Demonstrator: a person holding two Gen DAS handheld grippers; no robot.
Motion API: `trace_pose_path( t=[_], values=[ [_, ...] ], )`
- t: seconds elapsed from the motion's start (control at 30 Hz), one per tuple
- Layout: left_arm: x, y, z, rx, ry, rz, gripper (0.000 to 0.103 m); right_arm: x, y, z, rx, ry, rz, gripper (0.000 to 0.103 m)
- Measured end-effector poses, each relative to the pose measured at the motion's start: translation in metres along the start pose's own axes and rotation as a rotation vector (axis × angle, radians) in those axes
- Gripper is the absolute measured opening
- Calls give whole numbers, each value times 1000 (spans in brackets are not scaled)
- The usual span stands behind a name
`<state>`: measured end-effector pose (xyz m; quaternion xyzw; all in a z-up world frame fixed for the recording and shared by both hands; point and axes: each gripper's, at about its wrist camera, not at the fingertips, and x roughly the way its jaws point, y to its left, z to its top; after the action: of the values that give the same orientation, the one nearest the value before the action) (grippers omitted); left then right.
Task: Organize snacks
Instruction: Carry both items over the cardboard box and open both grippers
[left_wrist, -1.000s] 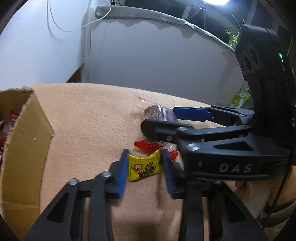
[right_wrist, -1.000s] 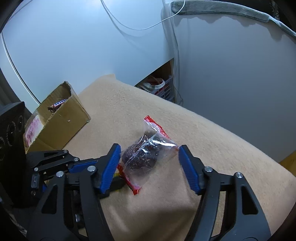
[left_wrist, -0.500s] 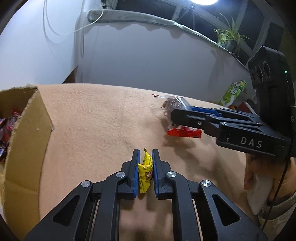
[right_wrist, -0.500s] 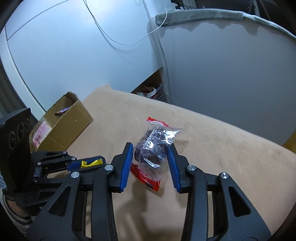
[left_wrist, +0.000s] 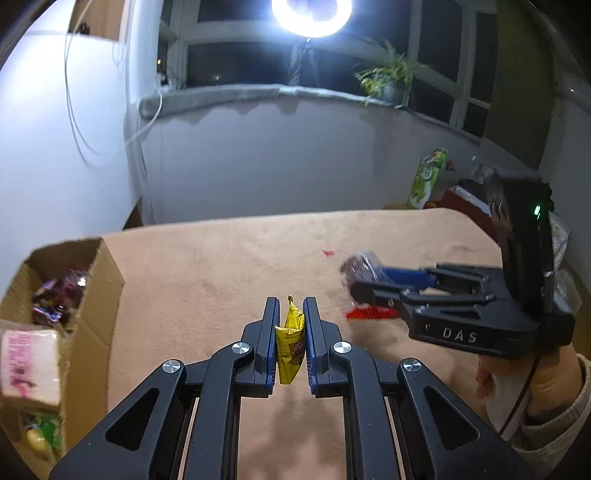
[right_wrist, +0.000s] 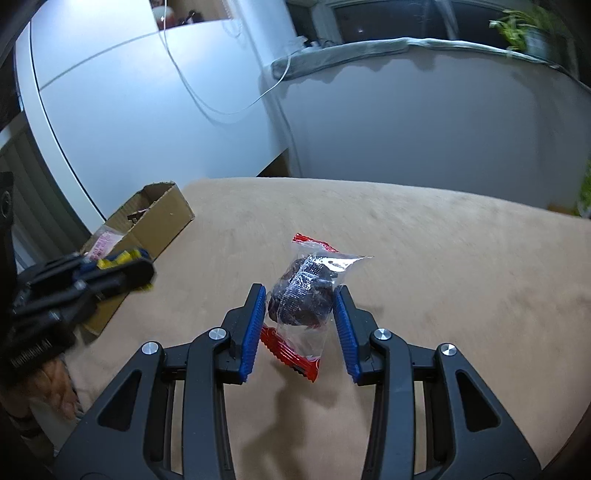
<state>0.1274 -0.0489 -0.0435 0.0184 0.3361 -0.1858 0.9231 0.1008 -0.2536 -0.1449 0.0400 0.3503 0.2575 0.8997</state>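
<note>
My left gripper (left_wrist: 290, 343) is shut on a small yellow snack packet (left_wrist: 291, 339) and holds it above the tan blanket (left_wrist: 221, 280). My right gripper (right_wrist: 299, 325) is shut on a clear red-ended bag of dark snack (right_wrist: 303, 295), lifted off the blanket (right_wrist: 443, 277). The right gripper with the bag (left_wrist: 360, 264) shows at the right of the left wrist view. The left gripper with the yellow packet (right_wrist: 114, 258) shows blurred at the left of the right wrist view. A cardboard box (left_wrist: 92, 295) holding several snacks stands at the left; it also shows in the right wrist view (right_wrist: 162, 218).
A grey wall and a windowsill with a potted plant (left_wrist: 388, 79) lie behind the blanket. A ring light (left_wrist: 314, 14) glares above. A green packet (left_wrist: 426, 177) stands beyond the blanket's far right edge. A white cable (right_wrist: 221, 103) hangs on the wall.
Both grippers have risen off the blanket with their snacks. The right gripper has lifted the clear bag. The left gripper is now closer to the box.
</note>
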Motion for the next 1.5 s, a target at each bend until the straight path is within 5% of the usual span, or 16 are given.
trace_pose_path(
  t=[0.5, 0.83, 1.5],
  values=[
    [-94, -28, -1, 55, -150, -21, 11, -86, 41, -11, -51, -106, -37, 39],
    [-128, -19, -12, 51, -212, -19, 11, -108, 79, -4, -100, -149, -37, 39],
    [-162, 67, -37, -80, -258, 90, 11, -49, 173, 27, -244, -96, 59, 40]
  ],
)
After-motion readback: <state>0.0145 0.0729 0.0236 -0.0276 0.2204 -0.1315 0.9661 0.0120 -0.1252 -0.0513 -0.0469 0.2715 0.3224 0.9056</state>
